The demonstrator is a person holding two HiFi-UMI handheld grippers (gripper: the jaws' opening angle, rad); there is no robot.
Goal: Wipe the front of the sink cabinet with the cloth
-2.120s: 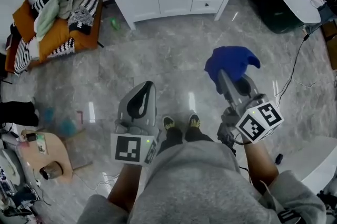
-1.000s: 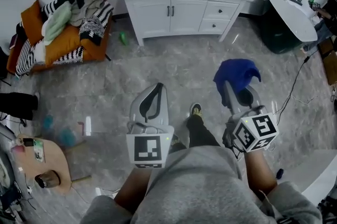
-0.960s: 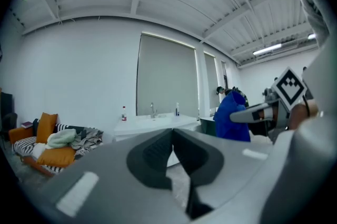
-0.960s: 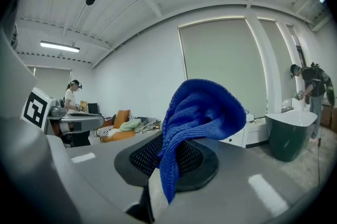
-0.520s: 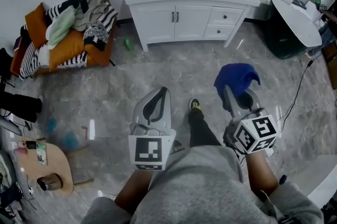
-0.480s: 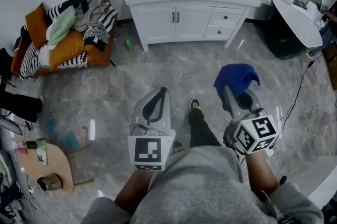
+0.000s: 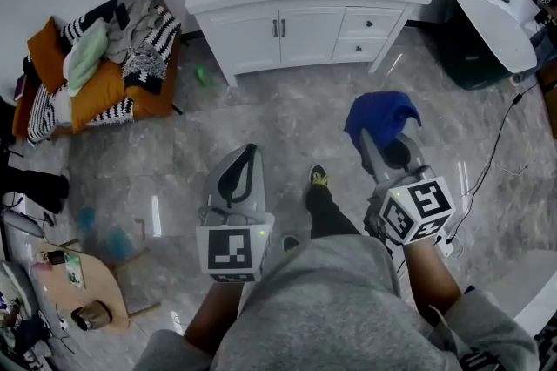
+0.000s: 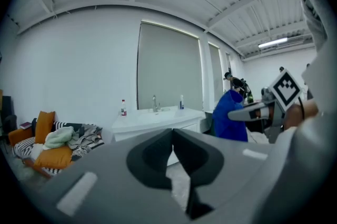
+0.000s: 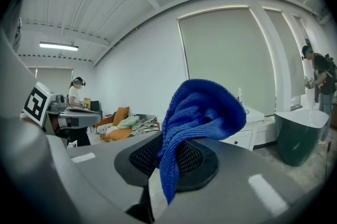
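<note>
In the head view, the sink cabinet (image 7: 296,34) stands well ahead, so this looks like the approach. The left gripper view shows the left gripper (image 8: 172,136) closed and empty. The right gripper view shows the right gripper (image 9: 160,165) clamping the blue cloth (image 9: 200,112), which must next reach the cabinet's doors.

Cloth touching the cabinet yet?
No, the cloth hangs in the right gripper above the floor, well short of the cabinet.

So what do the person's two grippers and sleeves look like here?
The left gripper and right gripper are light grey moulded shells with dark padded insides at the jaws. Each carries a white cube with black square markers at its rear. The person wears a grey top with long sleeves.
</note>
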